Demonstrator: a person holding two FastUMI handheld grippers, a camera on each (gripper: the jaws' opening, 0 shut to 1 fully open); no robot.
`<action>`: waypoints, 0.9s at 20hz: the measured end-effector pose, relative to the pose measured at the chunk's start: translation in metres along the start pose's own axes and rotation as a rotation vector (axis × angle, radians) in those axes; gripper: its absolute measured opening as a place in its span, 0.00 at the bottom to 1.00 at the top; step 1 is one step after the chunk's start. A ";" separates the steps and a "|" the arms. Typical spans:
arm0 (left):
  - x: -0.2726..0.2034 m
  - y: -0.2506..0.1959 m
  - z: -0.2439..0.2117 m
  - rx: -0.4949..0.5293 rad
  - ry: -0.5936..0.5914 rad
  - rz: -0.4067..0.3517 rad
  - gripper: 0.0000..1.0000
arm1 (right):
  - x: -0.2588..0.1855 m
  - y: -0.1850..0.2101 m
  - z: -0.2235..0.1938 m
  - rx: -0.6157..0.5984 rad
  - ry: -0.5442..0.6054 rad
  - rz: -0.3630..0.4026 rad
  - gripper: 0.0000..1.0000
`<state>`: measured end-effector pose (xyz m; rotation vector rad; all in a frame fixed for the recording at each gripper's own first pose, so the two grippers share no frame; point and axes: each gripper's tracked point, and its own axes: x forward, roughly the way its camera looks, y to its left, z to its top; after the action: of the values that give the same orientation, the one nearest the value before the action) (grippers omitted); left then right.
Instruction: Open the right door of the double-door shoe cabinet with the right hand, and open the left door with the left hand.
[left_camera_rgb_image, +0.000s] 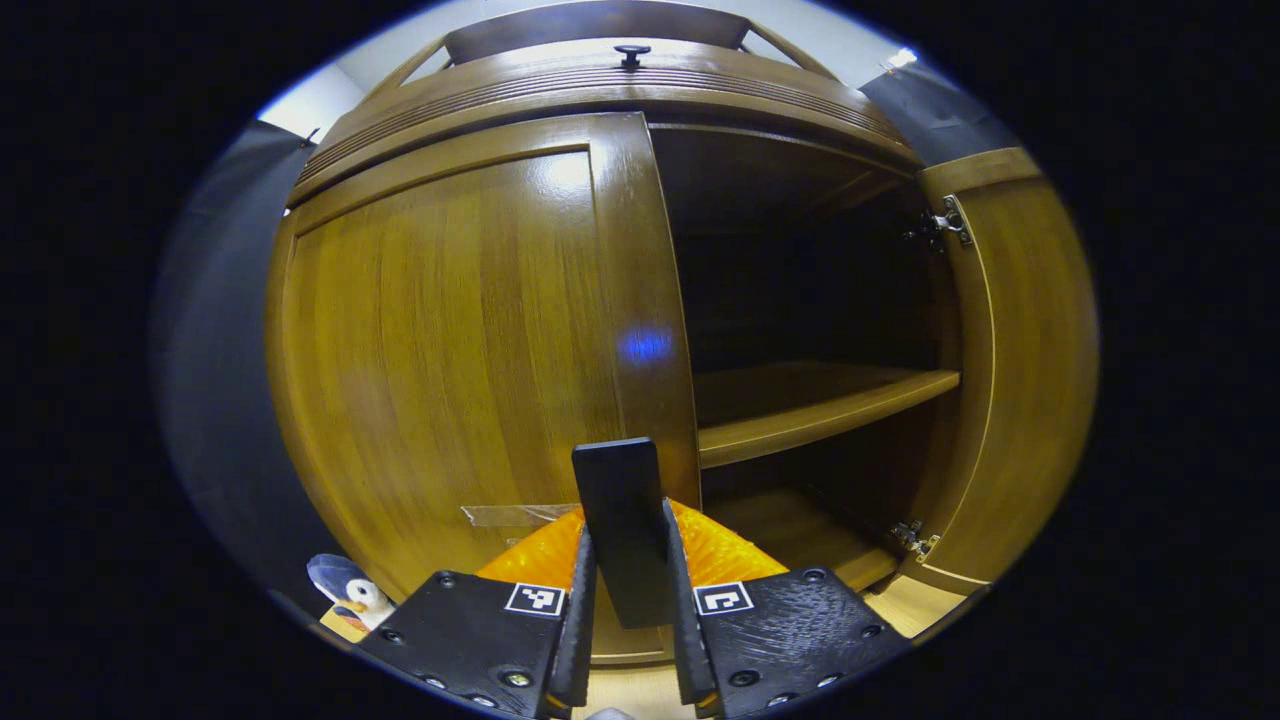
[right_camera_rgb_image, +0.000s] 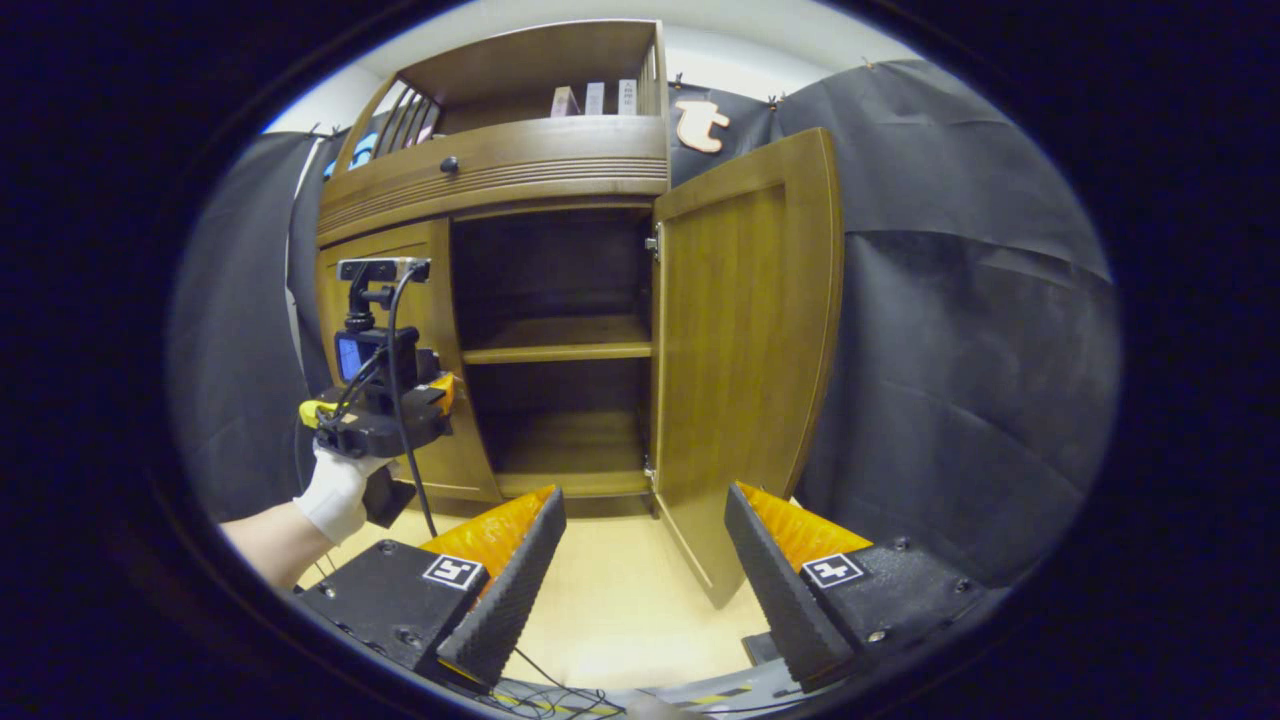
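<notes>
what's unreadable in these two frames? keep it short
- Left door handle, left gripper view: the left claw covers its lower part, so its attachment is hidden.
- Cabinet interior behind the left door: hidden in both views.
- Items on the top shelf, right gripper view: too small to identify.
- Left claw tips, right gripper view: hidden by its own body and camera.

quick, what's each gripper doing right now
left gripper: shut on the left door's black handle.
right gripper: open, holding nothing, back from the open right door.

One shoe cabinet, two doors, three boxes, two hand-held grippers.
</notes>
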<state>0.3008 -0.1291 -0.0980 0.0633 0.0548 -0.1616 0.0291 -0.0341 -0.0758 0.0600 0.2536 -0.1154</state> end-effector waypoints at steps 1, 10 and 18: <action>-0.003 -0.001 0.000 -0.006 0.004 -0.002 0.25 | -0.001 -0.001 -0.001 0.002 0.002 0.001 1.00; -0.048 0.005 -0.004 -0.004 0.026 -0.037 0.25 | -0.022 -0.006 -0.006 0.017 -0.008 0.019 1.00; -0.100 0.019 -0.009 -0.009 0.028 -0.018 0.24 | -0.044 -0.001 -0.011 0.011 -0.016 0.058 1.00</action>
<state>0.2052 -0.0937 -0.1002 0.0566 0.0842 -0.1783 -0.0163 -0.0298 -0.0756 0.0772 0.2346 -0.0591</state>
